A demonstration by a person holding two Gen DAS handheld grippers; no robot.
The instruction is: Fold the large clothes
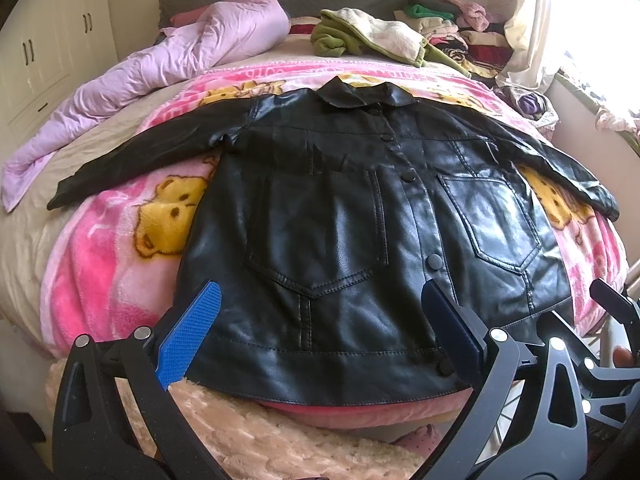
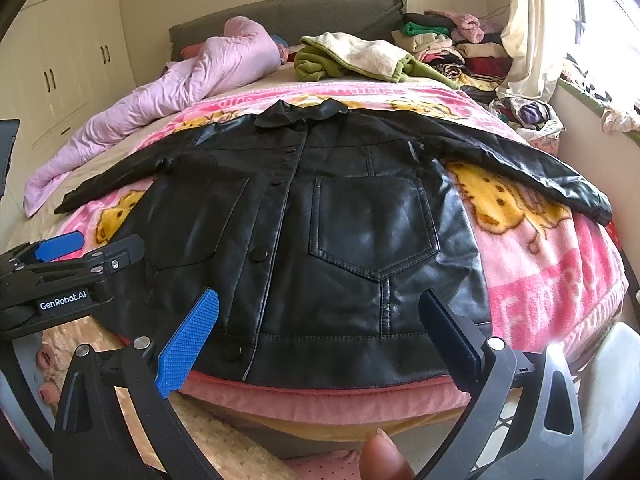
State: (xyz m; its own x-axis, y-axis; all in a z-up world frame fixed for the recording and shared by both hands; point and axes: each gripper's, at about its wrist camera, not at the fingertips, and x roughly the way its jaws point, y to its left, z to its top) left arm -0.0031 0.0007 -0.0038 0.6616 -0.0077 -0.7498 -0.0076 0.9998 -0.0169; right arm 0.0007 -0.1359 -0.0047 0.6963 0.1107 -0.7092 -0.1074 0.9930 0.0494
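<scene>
A black leather jacket point(image 1: 340, 208) point(image 2: 320, 216) lies flat and buttoned on the pink cartoon blanket point(image 1: 108, 248) point(image 2: 552, 264), collar far, hem near, both sleeves spread out sideways. My left gripper point(image 1: 320, 332) is open, hovering over the left part of the hem with nothing between its blue pads. My right gripper point(image 2: 316, 336) is open too, above the hem's right part, empty. In the right wrist view the left gripper point(image 2: 60, 252) shows at the left edge; in the left wrist view part of the right gripper point(image 1: 612, 304) shows at the right edge.
A crumpled lilac quilt point(image 1: 160, 64) lies along the bed's far left. A green and cream garment point(image 1: 372, 36) and stacks of folded clothes point(image 1: 452, 28) sit near the headboard. White cupboards point(image 1: 44, 52) stand left, a curtain and window ledge point(image 1: 568, 40) right. A fluffy beige cover point(image 1: 256, 428) hangs below the bed's near edge.
</scene>
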